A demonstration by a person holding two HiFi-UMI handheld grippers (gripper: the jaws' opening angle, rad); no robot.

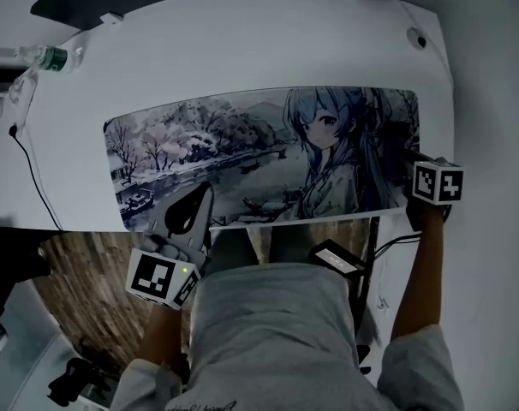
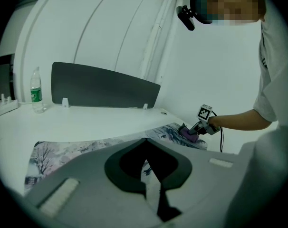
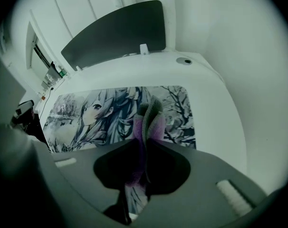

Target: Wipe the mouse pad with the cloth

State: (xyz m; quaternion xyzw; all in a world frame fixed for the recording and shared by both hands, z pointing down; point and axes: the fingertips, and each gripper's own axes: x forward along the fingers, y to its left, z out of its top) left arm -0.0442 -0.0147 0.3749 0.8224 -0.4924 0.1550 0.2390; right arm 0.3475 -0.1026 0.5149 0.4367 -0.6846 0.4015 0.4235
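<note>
At the right end of the mouse pad [image 1: 242,152], your right gripper [image 3: 144,141] has its fingers clamped on the purple-and-grey cloth [image 3: 151,120]. The cloth's folded edge sticks out past the tips and hangs over the printed surface near the pad's right border. Pinched that way, with loose fabric ahead of the fingers, it is the cloth that should meet the pad when you press down, not the hard tips. I cannot tell whether it already touches the print.

Your left gripper [image 1: 201,205] sits at the pad's front edge, well apart from the right one, with its fingers together and nothing between them. From there it looks placed to pin the pad so it does not slide on the white worktop [image 1: 242,50] during a stroke. That is my reading, as firm contact does not show.

The pad lies flat across the middle of the worktop. Wiping looks barely begun, and almost the whole length lies to the left of the cloth.

One container is in sight: a capped water bottle [image 1: 44,56] with a green label, standing upright at the far left corner, away from the pad. Its contents cannot be made out.
</note>
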